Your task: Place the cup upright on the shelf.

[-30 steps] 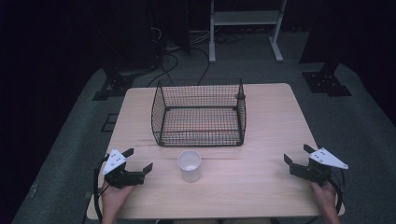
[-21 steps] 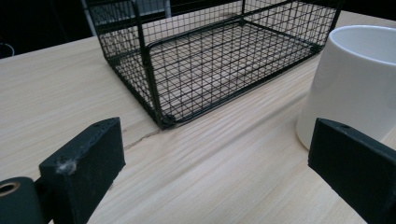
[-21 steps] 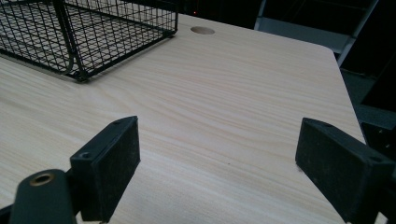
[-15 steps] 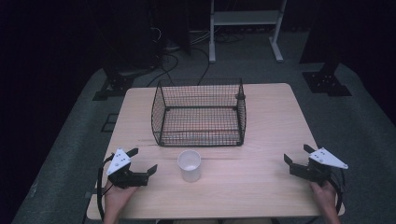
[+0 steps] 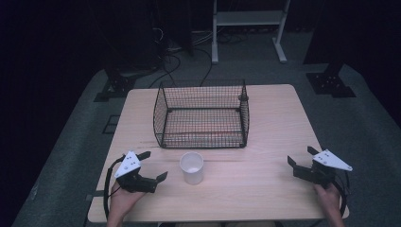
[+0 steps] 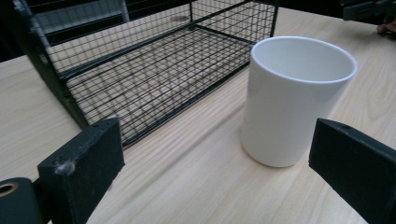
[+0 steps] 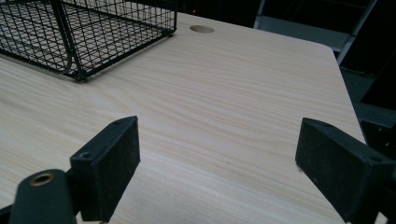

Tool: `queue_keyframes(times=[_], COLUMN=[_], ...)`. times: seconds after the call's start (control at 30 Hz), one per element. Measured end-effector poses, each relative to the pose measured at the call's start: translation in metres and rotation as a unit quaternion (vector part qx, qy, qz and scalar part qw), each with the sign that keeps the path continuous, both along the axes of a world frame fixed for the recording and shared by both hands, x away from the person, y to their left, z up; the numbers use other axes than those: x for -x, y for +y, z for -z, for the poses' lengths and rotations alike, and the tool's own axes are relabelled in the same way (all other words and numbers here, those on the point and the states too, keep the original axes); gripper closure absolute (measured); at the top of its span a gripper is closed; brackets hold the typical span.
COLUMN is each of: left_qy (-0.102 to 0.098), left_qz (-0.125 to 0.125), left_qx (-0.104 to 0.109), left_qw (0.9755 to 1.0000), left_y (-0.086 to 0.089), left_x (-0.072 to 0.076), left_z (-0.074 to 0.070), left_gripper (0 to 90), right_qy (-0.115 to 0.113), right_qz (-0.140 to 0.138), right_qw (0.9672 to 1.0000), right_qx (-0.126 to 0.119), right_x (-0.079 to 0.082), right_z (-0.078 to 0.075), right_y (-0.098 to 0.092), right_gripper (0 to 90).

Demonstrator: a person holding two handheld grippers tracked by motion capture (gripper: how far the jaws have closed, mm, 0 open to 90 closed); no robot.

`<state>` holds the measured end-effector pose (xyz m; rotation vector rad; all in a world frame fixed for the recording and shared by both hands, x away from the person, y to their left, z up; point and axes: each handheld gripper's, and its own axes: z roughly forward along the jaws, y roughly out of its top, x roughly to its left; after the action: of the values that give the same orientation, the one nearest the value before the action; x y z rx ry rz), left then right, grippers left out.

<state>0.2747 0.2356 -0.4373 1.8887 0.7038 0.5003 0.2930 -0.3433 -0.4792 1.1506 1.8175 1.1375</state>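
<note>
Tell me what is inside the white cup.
The white cylindrical cup looks empty: bare white inner wall and, from the high view, a pale bottom. Nothing else shows inside.

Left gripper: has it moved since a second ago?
Yes. In the high view the left gripper has swung toward the white cup, its open fingers now closer to it; the cup and wire basket stayed put.
</note>
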Motion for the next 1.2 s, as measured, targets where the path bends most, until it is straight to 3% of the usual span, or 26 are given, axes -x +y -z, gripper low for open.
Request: queue_keyframes(times=[0.2,0.67,0.97,1.2], left_qy=[0.006,0.001,0.002,0.005], left_qz=[0.024,0.052,0.066,0.079], left_qx=[-0.011,-0.008,-0.032,-0.038], left_qw=[0.9996,0.9986,0.9973,0.9962], left_y=[-0.013,-0.024,-0.035,-0.045], left_x=[-0.002,-0.001,0.003,0.002], left_z=[-0.001,-0.01,-0.015,-0.018], left_gripper=[2.5,2.5,1.9,1.9], right_qy=[0.002,0.001,0.0,0.0], right_qz=[0.0,0.001,0.0,0.0], right_qw=[1.0,1.0,1.0,1.0], right_qx=[0.001,0.002,0.004,0.004], right_x=[0.0,0.0,0.0,0.0], right_z=[0.0,0.0,0.0,0.0], right_y=[0.0,0.001,0.001,0.001], right_gripper=[13.1,13.1,13.1,13.1])
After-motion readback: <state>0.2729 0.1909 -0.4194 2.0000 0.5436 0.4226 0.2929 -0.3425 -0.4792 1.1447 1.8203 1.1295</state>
